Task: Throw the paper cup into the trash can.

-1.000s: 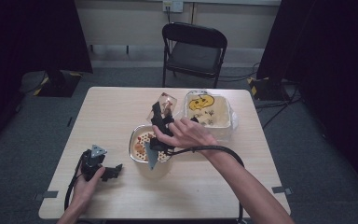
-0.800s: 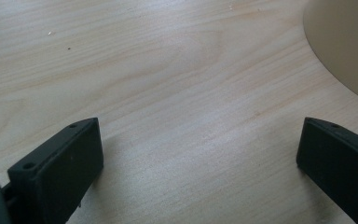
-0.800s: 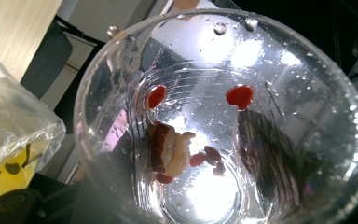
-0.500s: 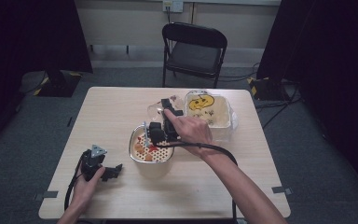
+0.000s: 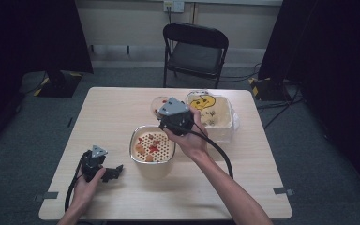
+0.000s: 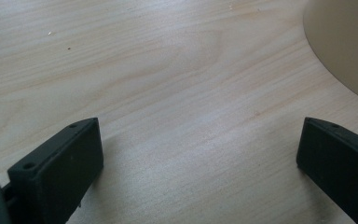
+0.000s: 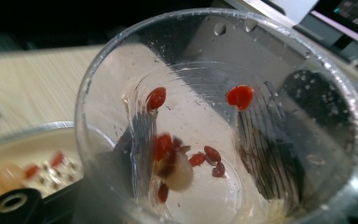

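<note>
Right gripper view shows your right gripper (image 5: 165, 108) clamped on the thin, crushable clear plastic cup (image 7: 223, 126), tilted at the strainer bowl's (image 5: 153, 145) one o'clock, so squeeze its wall gently.

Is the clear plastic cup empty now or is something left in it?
Nearly empty: the clear plastic cup holds a few red berries stuck inside.

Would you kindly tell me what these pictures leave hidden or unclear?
- Right tongs, high view: the jaws are hidden behind the grey plate and body, so their grip on the clear cup is unseen.
- Strainer bowl, right gripper view: blurred and cut by the cup's wall.
- Cream bowl, left gripper view: cut off by the edge.
</note>
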Available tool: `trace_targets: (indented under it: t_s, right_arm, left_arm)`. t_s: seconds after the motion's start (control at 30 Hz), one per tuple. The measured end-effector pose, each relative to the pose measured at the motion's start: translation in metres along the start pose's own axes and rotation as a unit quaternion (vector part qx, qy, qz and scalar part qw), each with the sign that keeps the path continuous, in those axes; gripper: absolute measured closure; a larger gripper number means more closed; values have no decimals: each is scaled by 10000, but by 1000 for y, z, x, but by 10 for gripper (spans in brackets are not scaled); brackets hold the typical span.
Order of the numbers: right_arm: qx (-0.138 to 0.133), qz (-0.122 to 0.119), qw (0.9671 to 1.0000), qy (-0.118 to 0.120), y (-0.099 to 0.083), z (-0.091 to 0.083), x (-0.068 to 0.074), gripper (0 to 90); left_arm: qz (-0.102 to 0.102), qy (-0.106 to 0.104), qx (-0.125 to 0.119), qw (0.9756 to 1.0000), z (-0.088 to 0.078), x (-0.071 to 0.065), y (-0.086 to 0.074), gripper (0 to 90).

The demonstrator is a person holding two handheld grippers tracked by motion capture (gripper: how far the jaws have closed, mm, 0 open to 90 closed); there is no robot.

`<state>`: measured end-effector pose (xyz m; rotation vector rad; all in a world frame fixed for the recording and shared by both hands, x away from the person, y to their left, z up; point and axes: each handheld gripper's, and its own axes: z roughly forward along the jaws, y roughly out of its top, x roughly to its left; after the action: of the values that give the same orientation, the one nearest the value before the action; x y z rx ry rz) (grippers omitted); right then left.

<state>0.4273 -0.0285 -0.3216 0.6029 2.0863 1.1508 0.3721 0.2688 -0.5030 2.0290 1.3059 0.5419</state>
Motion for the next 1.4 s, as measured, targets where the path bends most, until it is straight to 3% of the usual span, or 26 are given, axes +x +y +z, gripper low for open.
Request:
trace_targets:
  t_s: [0.07, 0.2, 0.33, 0.5, 0.73, 0.9, 1.03, 1.2, 1.4]
  right_arm:
    - [-152, 370, 9990, 193, 0, 0, -4, 492]
    - [-456, 951, 9930, 530, 1, -2, -12, 492]
    - [-782, 1351, 9854, 679, 3, -6, -23, 492]
    - [-957, 1782, 9771, 665, 2, -12, -41, 491]
    - [-934, 1942, 9760, 298, -1, -23, -73, 488]
    - [-865, 2144, 9729, 103, -9, -30, -97, 485]
    - [-718, 2173, 9734, -66, -17, -31, -113, 480]
    - [-718, 2366, 9688, -190, -22, -35, -129, 458]
    - [-426, 2328, 9709, -365, -27, -31, -143, 366]
  left_arm:
    - [5, 0, 5, 10000, 0, 0, 0, 0]
    - [7, 0, 6, 10000, 0, 0, 0, 0]
    - [6, 0, 5, 10000, 0, 0, 0, 0]
    - [6, -1, 5, 10000, 0, 0, 0, 0]
    - [5, 1, 3, 10000, 0, 0, 0, 0]
    - [-5, 0, -3, 10000, 0, 0, 0, 0]
    - [8, -1, 6, 10000, 0, 0, 0, 0]
    - [4, -1, 4, 10000, 0, 0, 0, 0]
    - [-5, 0, -3, 10000, 0, 0, 0, 0]
